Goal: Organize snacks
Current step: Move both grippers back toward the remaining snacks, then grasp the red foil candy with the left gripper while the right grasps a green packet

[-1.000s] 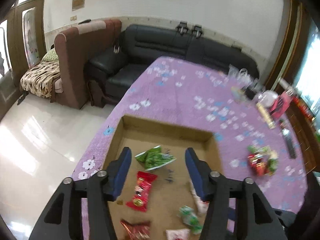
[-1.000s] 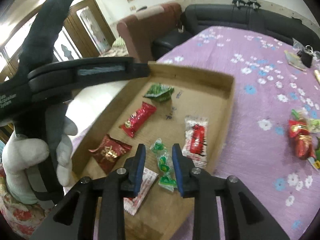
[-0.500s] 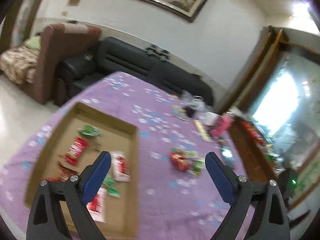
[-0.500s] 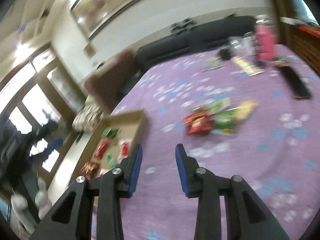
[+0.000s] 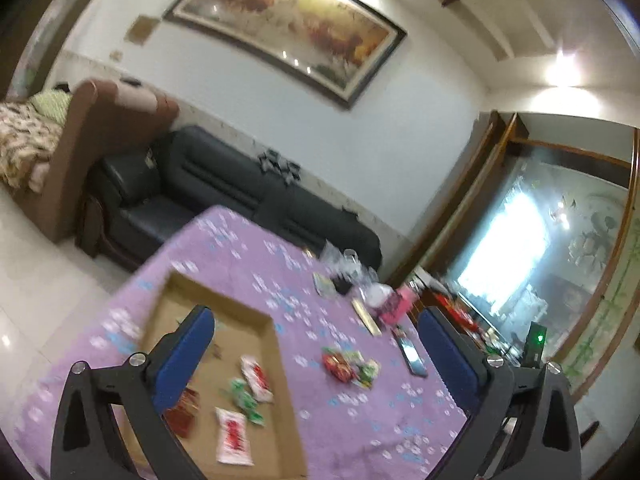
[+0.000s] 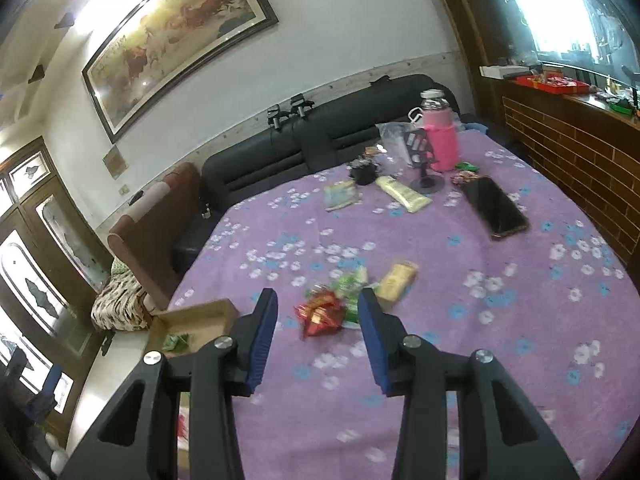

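Start at the left: the box [image 5: 276, 364] sits on the near-left part of the surface [image 6: 500, 280], and several snacks already lie flat on its floor, among them a white-and-red packet [image 5: 234, 436], a green one [image 5: 244, 394] and a dark red one [image 5: 182, 408] partly hidden behind your left tool's finger. Your left tool [image 5: 316, 364] hangs above the box with its fingers spread wide and nothing between them. Keep it there, clear of the box mouth, so the right hand has an open path in.

To the right of the box, apart from it, lies the pile [image 6: 348, 296] still to be sorted: a red packet [image 6: 320, 314] nearest you, green wrappers [image 6: 352, 282] touching it, and a yellow packet [image 6: 396, 280] at the pile's right edge. Your right tool [image 6: 316, 328] is spread too, empty, with the red packet showing between its fingers just beyond the tips.

The step in hand looks like picking the next snack. Take the red packet first, since it is nearest and lies on top. Come down so the fingers straddle its narrow width, not its length, and close on the packet alone; the green wrappers touch it and may drag along. Foil crinkles and slips, so pinch the bulk rather than a thin sealed edge.

Far right, the phone [image 6: 494, 208] and pink bottle [image 6: 440, 140] are well apart; leave them.
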The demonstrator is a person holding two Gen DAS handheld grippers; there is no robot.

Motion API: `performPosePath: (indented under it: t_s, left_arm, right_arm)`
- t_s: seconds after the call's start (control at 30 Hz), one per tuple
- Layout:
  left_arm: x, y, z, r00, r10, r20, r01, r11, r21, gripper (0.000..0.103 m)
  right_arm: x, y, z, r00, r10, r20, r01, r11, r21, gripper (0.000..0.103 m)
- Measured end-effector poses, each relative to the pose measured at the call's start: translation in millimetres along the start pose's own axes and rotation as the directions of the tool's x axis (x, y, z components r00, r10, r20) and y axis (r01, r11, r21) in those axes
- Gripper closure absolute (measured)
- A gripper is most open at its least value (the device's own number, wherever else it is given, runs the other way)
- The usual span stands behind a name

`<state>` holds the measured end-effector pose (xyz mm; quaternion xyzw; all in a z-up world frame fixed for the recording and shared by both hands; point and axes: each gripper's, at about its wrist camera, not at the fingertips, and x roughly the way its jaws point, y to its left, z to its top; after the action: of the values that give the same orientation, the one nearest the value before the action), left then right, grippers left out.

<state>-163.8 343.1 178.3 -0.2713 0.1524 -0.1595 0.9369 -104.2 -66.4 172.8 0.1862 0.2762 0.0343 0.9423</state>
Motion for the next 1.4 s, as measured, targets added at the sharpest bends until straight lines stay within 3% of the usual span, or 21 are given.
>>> performPosePath:
  t_s: [0.03,0.23,0.37,0.47,0.57,0.73,1.0,1.13,1.23,1.3,1.4]
  left_arm:
    - [-6,5,4,1.000,0.001,0.021,-0.001,1.000,-0.001,0.001]
    - [12,16,8,0.997,0.028,-0.065,-0.026,0.999,0.021,0.001]
    - [26,8,-3,0.993,0.059,-0.105,-0.054,0.997,0.051,0.001]
    - [35,1,-14,0.987,0.063,-0.147,-0.057,0.997,0.046,0.001]
    - [38,-10,-26,0.984,0.067,-0.164,-0.062,0.997,0.036,0.001]
    - [55,-36,-47,0.970,0.126,-0.208,-0.113,0.991,0.074,0.001]
    - [83,-71,-63,0.942,0.222,-0.250,-0.196,0.972,0.127,0.001]
    - [94,-84,-68,0.930,0.261,-0.261,-0.223,0.961,0.167,0.001]
    - [101,-87,-72,0.919,0.280,-0.279,-0.234,0.954,0.185,0.001]
    - [108,-88,-75,0.914,0.285,-0.289,-0.236,0.952,0.193,0.001]
    - [123,-89,-84,0.904,0.278,-0.324,-0.224,0.955,0.195,0.001]
  right_arm:
    - [4,11,3,1.000,0.010,0.006,-0.010,1.000,0.000,0.062]
    - [7,47,9,1.000,0.013,0.028,-0.011,0.997,-0.073,0.062]
    - [-7,39,5,0.997,-0.042,0.070,0.050,0.992,-0.112,0.054]
    - [-6,18,5,0.992,-0.110,0.063,0.117,0.986,-0.122,0.054]
    - [16,-10,10,0.988,-0.156,0.005,0.156,0.979,-0.128,0.054]
    - [101,-44,10,0.965,-0.199,-0.171,0.162,0.965,-0.206,0.054]
    - [217,-37,16,0.933,-0.196,-0.302,0.123,0.962,-0.245,0.054]
    - [265,-30,2,0.892,-0.232,-0.389,0.116,0.947,-0.299,0.054]
    - [266,-30,-13,0.865,-0.224,-0.449,0.076,0.942,-0.326,0.076]
    - [247,-32,-21,0.866,-0.194,-0.461,0.031,0.941,-0.338,0.081]
    - [208,-48,-34,0.850,-0.131,-0.510,-0.041,0.949,-0.312,0.083]
